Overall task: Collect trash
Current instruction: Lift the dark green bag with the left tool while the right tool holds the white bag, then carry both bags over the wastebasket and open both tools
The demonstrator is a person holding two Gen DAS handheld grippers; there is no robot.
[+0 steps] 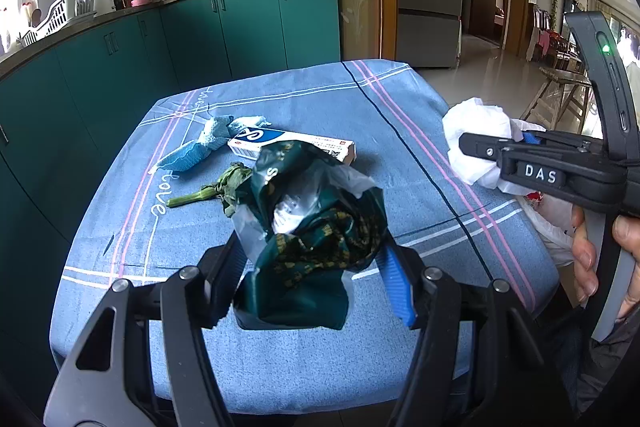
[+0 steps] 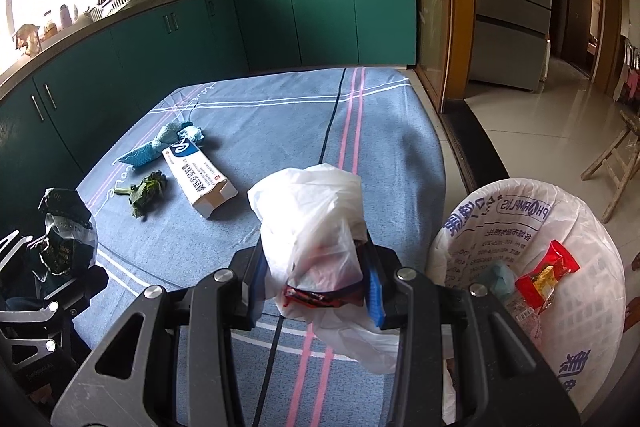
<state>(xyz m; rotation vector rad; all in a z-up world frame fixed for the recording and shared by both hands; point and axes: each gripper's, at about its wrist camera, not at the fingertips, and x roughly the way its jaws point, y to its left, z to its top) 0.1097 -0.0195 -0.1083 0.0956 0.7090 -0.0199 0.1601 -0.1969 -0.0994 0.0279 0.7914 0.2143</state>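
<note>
My left gripper is shut on a dark green foil wrapper, held above the blue tablecloth. It also shows at the left of the right wrist view. My right gripper is shut on a crumpled white plastic bag near the table's right edge, seen from the side in the left wrist view. On the cloth lie a white and blue box, a wilted green vegetable stalk and a crumpled blue cloth. A bin lined with a white printed bag stands to the right and holds a red wrapper.
Teal kitchen cabinets run behind and left of the table. A wooden door frame and a grey fridge stand at the back right. A wooden stool stands on the tiled floor beyond the bin.
</note>
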